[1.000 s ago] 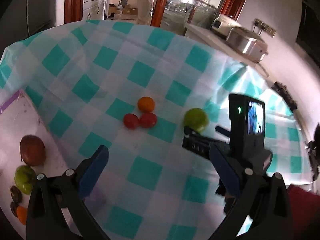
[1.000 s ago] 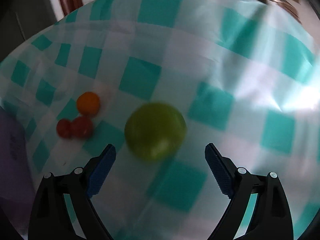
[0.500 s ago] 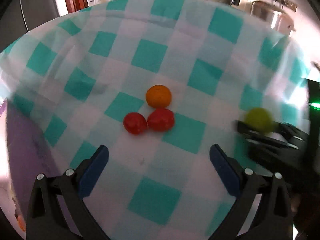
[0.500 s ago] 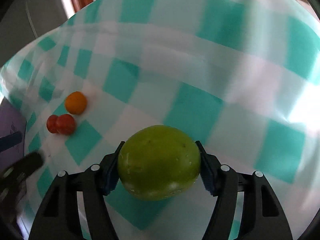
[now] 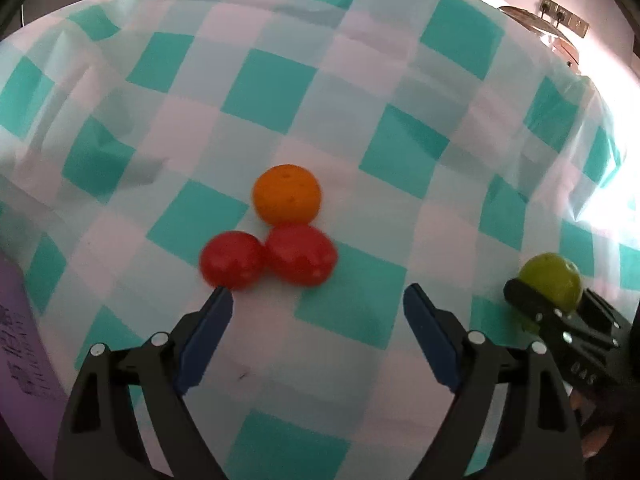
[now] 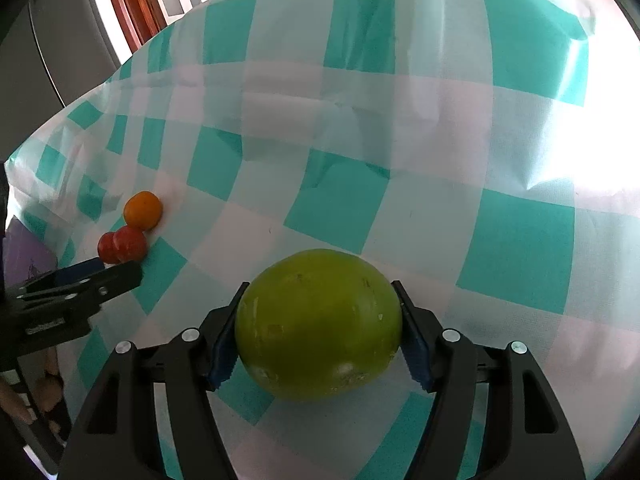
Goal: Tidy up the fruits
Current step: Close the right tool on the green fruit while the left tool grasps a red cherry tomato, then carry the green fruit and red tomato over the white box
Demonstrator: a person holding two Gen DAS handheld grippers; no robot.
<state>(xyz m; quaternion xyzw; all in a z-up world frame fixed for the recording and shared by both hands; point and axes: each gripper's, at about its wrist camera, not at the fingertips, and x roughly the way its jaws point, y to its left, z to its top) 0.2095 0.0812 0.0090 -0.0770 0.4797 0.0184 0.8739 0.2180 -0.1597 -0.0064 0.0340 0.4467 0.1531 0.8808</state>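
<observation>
The right gripper (image 6: 318, 344) holds the green fruit (image 6: 318, 322). The left gripper (image 5: 318, 320) is wide open near two touching red fruits (image 5: 268, 258); a bump could roll them across the table (image 5: 400, 80).

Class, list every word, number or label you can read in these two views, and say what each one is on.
"045", roughly: pale digits on the right gripper body, uncertain.
Dark print on the purple sheet: too blurred to read.
Pale marking on the left gripper body: unreadable.
</observation>
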